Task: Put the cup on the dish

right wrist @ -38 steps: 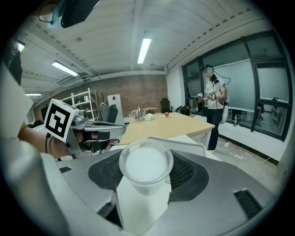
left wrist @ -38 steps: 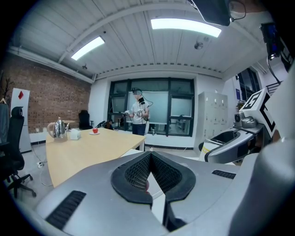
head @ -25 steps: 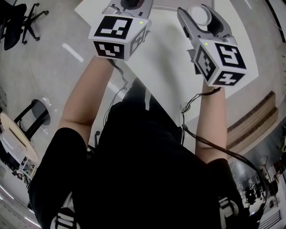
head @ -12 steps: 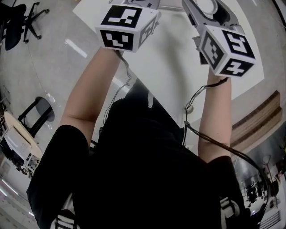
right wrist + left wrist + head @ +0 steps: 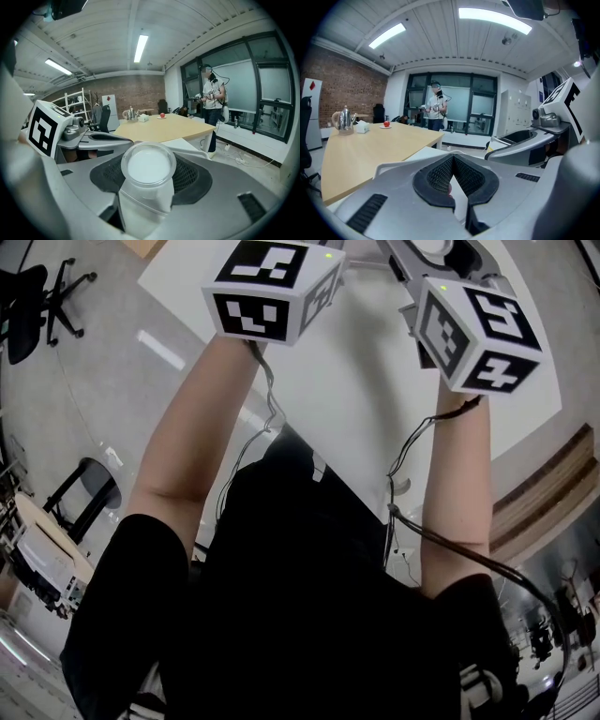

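One translucent white cup (image 5: 149,166) sits clamped in the right gripper (image 5: 150,180) above the white table (image 5: 356,381), the left gripper (image 5: 453,164) closed on nothing above that table too; with no dish in view, best locate it first, then lower the cup gently.

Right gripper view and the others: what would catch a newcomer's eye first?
A white cup fills the right gripper view, clamped in the right gripper with one round end facing the camera. At the top of the head view, the black-and-white left cube and right cube stand out above a white table. The left gripper has its jaws meeting at the tips.
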A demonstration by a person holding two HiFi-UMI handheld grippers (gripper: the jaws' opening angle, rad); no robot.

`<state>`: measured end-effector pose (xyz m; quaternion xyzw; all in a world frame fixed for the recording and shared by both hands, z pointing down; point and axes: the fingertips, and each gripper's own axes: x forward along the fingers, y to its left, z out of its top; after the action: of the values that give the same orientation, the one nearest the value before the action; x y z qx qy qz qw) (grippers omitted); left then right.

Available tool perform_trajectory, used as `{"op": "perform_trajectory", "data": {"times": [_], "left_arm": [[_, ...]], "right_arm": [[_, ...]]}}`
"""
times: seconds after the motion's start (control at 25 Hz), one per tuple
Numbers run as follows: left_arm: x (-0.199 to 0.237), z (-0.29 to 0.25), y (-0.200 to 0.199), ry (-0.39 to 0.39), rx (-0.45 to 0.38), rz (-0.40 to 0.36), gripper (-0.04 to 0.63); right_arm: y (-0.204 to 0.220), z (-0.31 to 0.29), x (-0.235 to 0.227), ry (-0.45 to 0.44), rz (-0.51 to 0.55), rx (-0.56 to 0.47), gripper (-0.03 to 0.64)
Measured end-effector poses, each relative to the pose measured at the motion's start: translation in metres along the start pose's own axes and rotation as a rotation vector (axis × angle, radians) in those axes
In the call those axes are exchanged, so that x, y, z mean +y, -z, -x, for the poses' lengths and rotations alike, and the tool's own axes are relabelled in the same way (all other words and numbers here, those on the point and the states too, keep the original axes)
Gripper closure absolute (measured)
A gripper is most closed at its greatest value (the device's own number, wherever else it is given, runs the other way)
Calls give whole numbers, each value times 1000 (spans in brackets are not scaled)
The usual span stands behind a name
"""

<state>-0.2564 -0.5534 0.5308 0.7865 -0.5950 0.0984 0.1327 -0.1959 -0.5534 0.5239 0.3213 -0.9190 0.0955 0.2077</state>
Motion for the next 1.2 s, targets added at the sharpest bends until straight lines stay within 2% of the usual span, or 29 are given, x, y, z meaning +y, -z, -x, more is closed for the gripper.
{"op": "perform_trajectory", "data": {"times": [0.48, 1.2], "left_arm": [[22, -38, 24, -22, 27, -4, 595], [47, -68, 45, -31, 37, -4, 596]], "right_arm": [[14, -38, -29, 14, -17, 1, 348], [28, -83, -36, 22, 16, 20, 348]]}}
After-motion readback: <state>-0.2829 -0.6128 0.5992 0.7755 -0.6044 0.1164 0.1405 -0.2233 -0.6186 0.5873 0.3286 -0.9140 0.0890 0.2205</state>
